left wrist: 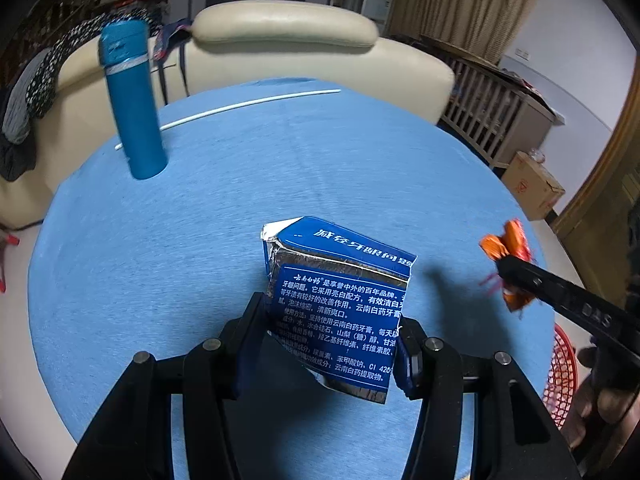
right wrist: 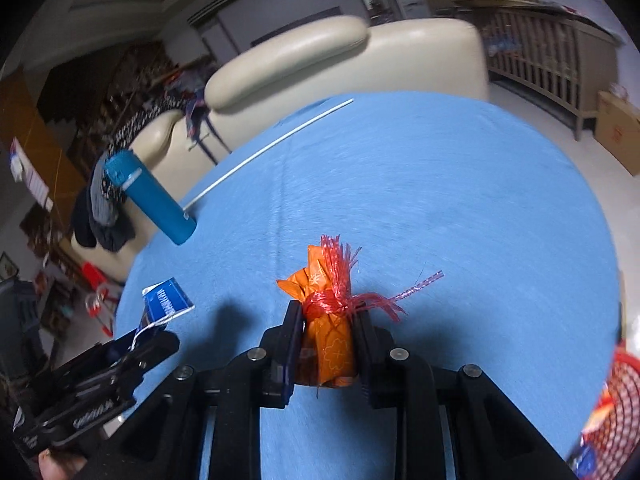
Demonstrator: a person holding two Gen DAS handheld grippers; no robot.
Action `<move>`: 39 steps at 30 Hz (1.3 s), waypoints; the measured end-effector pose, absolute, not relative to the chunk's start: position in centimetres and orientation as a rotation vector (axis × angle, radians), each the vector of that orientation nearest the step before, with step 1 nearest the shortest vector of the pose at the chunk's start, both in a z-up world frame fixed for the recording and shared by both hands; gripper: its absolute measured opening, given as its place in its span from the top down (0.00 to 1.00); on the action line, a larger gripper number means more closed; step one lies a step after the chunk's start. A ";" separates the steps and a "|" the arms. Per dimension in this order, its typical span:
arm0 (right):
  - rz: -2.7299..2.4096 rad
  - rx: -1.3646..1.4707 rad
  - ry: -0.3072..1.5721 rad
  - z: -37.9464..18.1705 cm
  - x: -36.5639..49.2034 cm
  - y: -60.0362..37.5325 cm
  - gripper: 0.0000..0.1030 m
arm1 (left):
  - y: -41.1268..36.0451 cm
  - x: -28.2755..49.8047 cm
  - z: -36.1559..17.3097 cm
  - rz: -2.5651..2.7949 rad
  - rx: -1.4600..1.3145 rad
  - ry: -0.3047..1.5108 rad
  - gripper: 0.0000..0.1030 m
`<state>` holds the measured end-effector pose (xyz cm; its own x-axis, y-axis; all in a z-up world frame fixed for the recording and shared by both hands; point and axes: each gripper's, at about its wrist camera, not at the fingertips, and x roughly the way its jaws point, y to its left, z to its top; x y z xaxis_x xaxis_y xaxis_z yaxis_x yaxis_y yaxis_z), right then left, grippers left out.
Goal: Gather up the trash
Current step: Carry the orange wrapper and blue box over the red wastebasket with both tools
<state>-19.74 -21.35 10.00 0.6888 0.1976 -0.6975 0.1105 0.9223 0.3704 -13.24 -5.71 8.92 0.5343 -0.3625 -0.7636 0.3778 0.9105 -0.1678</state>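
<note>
a: what has the left hand-held gripper (left wrist: 334, 320) got?

b: it is pinching a crushed blue toothpaste box (left wrist: 340, 300) between its two fingers, one pad on each side. the box is tilted, printed side towards the camera, and held up above the blue worktop (left wrist: 200, 220), with its shadow on the cloth below.

a: and the right hand-held gripper (right wrist: 329, 320)?

b: pressed in on an orange wrapper bundle (right wrist: 328, 336) tied with red mesh strands. the bundle stands upright between the fingers, its frayed red ends sticking out to the top and right. it too is lifted off the worktop. in the left wrist view the same bundle shows at the right edge, apart from the box.

a: anything else on the worktop?

b: a blue flask (left wrist: 132, 100) standing upright near the far left edge, and a thin white stick (left wrist: 240, 106) lying along the far side, just behind the flask.

a: what is around it?

b: a cream sofa (left wrist: 288, 36) beyond the worktop, a cardboard carton (left wrist: 532, 186) on the floor to the right, and a red mesh basket (left wrist: 562, 376) low at the right, beside the worktop's edge. what lies in the basket is too blurred to name.
</note>
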 end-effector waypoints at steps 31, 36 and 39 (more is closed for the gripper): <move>-0.288 0.579 0.658 11.5 -38.7 -34.9 0.74 | -18.2 -22.2 11.0 -0.728 0.237 0.831 0.45; -0.326 0.594 0.651 11.2 -40.4 -36.3 0.74 | -19.6 -23.1 11.1 -0.757 0.254 0.826 0.45; -0.346 0.598 0.647 11.2 -41.2 -36.9 0.74 | -20.2 -23.4 11.1 -0.778 0.262 0.823 0.45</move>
